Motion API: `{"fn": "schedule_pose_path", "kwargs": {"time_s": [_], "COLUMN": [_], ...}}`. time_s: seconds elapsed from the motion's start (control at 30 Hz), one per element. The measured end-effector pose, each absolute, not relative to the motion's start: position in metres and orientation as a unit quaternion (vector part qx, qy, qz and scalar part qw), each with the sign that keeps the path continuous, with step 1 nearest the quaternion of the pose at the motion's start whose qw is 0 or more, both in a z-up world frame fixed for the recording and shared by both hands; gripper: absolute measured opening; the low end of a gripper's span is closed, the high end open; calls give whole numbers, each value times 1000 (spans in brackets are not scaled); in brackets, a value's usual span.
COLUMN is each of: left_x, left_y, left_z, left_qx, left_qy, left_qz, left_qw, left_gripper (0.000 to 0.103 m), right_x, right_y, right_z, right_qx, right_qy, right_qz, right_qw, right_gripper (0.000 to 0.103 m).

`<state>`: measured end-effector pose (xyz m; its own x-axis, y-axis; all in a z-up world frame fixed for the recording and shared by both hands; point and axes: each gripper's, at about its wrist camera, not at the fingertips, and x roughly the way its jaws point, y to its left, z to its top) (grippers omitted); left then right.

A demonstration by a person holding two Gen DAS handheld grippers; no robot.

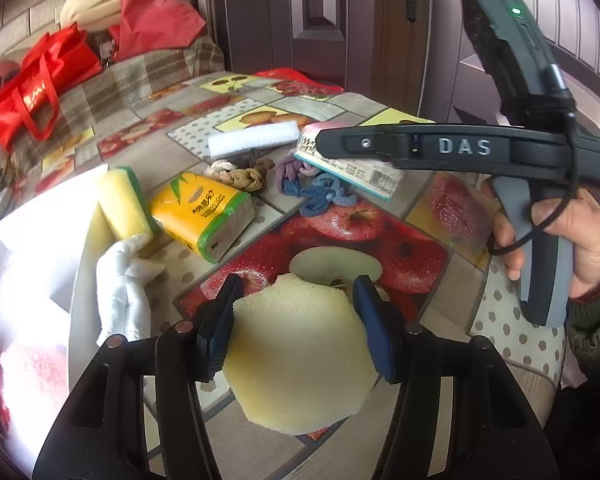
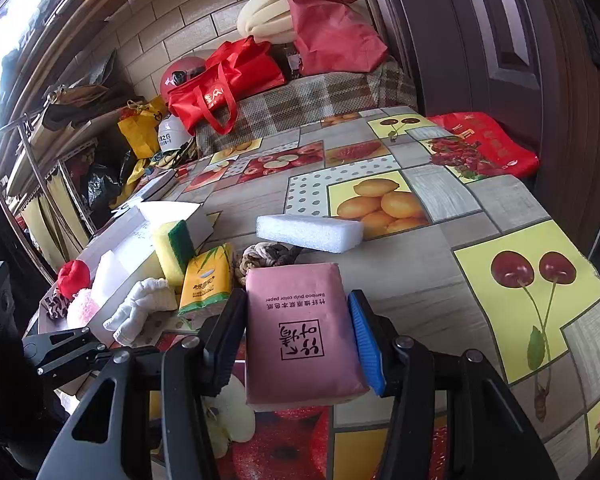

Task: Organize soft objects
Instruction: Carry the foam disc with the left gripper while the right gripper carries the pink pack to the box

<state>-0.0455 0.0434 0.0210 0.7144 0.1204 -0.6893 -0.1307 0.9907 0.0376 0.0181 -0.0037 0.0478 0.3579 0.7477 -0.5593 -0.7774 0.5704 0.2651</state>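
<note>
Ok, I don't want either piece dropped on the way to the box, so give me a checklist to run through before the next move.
1. Left gripper pads pressing the pale yellow foam piece: ok, pads touch both sides.
2. Foam piece clear of the table: cannot tell.
3. Right gripper clamped on the pink tissue pack: ok.
4. Pink pack seated deep between the pads: ok.
5. White box has free room: cannot tell, glare and clutter.
6. Yellow tissue pack and white sock off the path: not ok, they lie before the box.
</note>
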Motion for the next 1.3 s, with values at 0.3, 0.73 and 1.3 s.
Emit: {"fn": "schedule_pose_path", "kwargs": {"time_s": [0.3,0.73,1.3], "left_x": [-37,-59,-133], "left_y": [56,52,63], "left_z": [9,28,63], "left_qx": [-38,-36,16], "left_qy": [415,343,173], "left_qz": [72,57,159], "left_qw": [906,937,972], "left_gripper": [72,54,55], "right_x": [18,13,-47], "right_y": [-4,-15,-21], "right_z": [48,55,81], "right_qx": [-23,-13,-18], "right_qy": [327,289,158], "right_qz": [463,454,457], "right_qw": [824,843,875], "right_gripper": [52,52,52]}}
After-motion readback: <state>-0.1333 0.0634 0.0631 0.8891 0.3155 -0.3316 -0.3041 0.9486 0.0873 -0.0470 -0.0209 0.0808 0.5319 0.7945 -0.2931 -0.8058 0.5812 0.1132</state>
